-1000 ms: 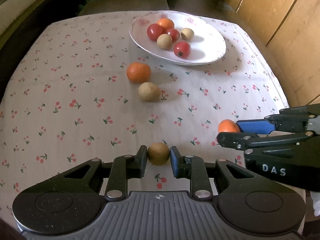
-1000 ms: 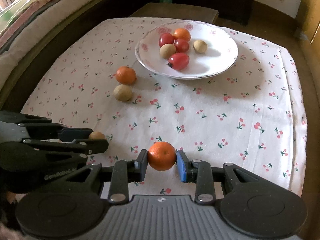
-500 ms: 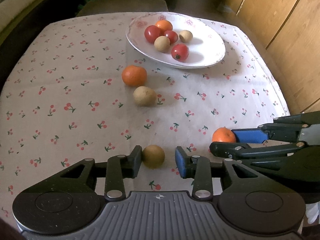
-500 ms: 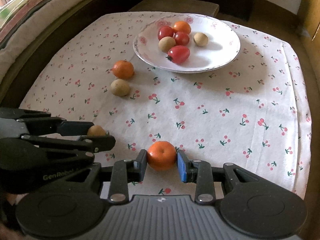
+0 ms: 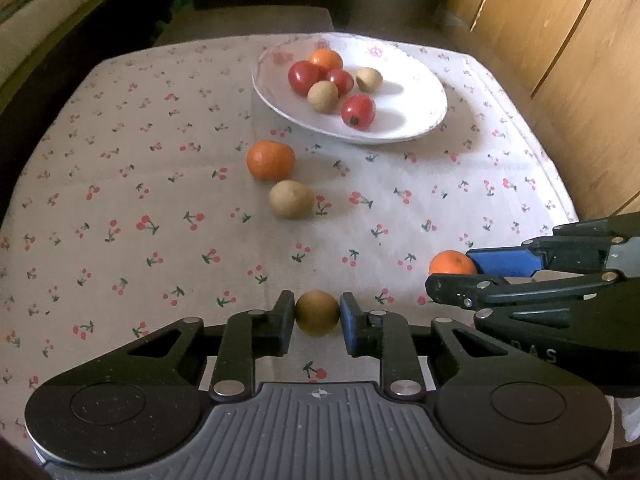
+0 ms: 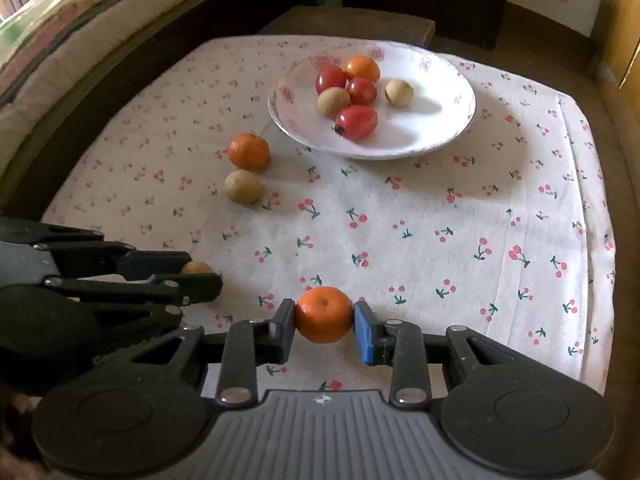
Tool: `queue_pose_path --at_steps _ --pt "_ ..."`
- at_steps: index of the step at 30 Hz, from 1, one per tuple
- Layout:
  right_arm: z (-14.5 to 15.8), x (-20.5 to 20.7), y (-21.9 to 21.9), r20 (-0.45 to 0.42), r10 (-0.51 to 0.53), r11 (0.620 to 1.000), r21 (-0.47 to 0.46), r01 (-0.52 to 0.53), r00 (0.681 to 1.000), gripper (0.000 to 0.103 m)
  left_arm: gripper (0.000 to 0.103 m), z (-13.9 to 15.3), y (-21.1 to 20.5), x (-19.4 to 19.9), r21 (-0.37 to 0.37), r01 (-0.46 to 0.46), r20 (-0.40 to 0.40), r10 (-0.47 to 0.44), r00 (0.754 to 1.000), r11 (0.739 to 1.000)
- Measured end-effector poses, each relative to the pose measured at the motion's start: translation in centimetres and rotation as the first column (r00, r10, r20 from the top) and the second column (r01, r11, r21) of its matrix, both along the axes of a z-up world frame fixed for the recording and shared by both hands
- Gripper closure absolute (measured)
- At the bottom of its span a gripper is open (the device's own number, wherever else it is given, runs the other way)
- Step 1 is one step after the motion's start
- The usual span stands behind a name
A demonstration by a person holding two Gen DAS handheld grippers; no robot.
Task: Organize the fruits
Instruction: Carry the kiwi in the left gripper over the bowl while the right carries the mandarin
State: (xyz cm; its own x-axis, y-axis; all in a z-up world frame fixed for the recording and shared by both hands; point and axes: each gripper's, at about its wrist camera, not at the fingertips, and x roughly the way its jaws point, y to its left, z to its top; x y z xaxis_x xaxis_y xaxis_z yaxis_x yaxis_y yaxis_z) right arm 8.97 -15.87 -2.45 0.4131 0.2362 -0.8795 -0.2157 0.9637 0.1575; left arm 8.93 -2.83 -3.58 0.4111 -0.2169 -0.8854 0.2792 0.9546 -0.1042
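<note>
My left gripper (image 5: 317, 314) is shut on a small brown round fruit (image 5: 317, 312), held near the table's front. My right gripper (image 6: 324, 315) is shut on a tangerine (image 6: 323, 314). Each gripper shows in the other's view: the right gripper (image 5: 472, 270) with its tangerine (image 5: 450, 263), the left gripper (image 6: 200, 272) with the brown fruit (image 6: 195, 267). A white plate (image 5: 416, 92) at the back holds tomatoes, a tangerine and brown fruits. A loose tangerine (image 5: 270, 160) and a brown fruit (image 5: 291, 199) lie on the cloth.
The table wears a white cloth with a cherry print (image 5: 120, 220). A wooden cabinet (image 5: 560, 60) stands to the right. A dark stool (image 6: 352, 20) and dark furniture are behind the table. A sofa edge (image 6: 60, 60) runs along the left.
My left gripper had opened around the brown fruit half a second ago and is now shut on it again. My right gripper keeps its tangerine and both have pulled back slightly.
</note>
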Motion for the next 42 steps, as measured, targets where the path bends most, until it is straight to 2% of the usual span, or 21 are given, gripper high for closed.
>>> queue_pose_path --at_steps 16,34,42 --pt "2.4 0.2 -1.3 0.070 -0.052 0.998 0.042 0.049 0.996 0.070 0.071 2.6 -0.2 1.1 -0.067 -0.016 0.049 0.019 0.999 0.998" --pt "4.2 5.3 -3.1 0.126 -0.098 0.994 0.058 0.091 0.987 0.070 0.072 4.5 -2.6 6.3 -0.089 -0.025 0.098 0.033 0.995 0.996" --pt "3.2 8.1 -3.7 0.124 -0.116 0.992 0.058 0.109 0.986 0.070 0.073 3.7 -3.5 9.3 -0.076 -0.044 0.098 0.052 0.994 0.996"
